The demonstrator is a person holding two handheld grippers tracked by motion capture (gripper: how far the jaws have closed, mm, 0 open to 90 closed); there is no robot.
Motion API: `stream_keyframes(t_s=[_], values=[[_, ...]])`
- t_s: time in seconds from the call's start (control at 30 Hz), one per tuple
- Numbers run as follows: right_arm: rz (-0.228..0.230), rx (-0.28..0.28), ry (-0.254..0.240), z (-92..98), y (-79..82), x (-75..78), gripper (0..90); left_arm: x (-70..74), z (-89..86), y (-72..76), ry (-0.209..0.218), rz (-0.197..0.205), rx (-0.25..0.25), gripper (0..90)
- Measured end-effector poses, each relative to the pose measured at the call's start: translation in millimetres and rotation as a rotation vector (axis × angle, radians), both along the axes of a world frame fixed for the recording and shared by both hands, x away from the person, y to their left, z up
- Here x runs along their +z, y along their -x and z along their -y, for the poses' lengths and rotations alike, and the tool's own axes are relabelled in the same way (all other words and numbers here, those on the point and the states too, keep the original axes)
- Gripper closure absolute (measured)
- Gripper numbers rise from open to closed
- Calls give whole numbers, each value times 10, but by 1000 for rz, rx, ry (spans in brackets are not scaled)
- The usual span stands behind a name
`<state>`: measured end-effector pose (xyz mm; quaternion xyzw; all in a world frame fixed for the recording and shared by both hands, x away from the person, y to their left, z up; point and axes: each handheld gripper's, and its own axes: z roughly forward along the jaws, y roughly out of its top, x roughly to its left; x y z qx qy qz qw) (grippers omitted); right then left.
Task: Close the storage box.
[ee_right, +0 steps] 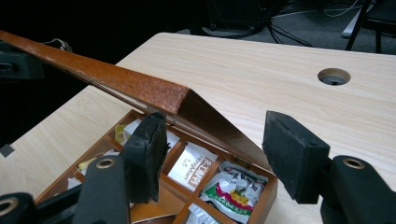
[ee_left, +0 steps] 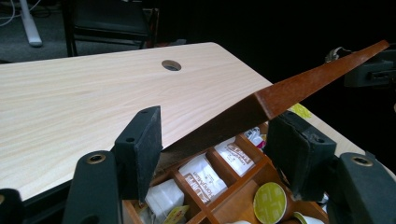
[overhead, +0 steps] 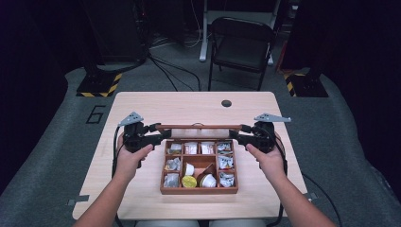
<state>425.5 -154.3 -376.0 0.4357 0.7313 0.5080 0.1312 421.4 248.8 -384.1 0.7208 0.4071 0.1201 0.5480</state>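
Running left-right, lid [overhead: 198,126] (raised) between both grippers.

The counter [overhead: 142,106] is a light wood top with round corners, and it has a small round hole [overhead: 226,103] near its far edge. A brown wooden box [overhead: 198,190] sits on the counter, close to the near edge and about in the middle from side to side. The box has little rooms inside with packets and small cups in them, and its lid [overhead: 198,127] is lifted up at the back. The counter stands on a grey floor [overhead: 42,142] that has a number six marked on it at the left.
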Motion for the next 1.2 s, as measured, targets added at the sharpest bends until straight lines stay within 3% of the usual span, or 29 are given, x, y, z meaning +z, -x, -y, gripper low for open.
stream_keyframes(t_s=[0.13,0.43,0.63,1.2], values=[[8,6,13,-3,48,11,420,-11,4,38,2,-3,-4,371],[2,39,18,17,145,16,465,3,11,141,-51,24,-12,369],[5,46,6,31,201,27,472,-1,-21,219,-25,10,-9,371],[-3,66,6,86,491,-150,511,-117,-61,571,-50,19,-32,420]])
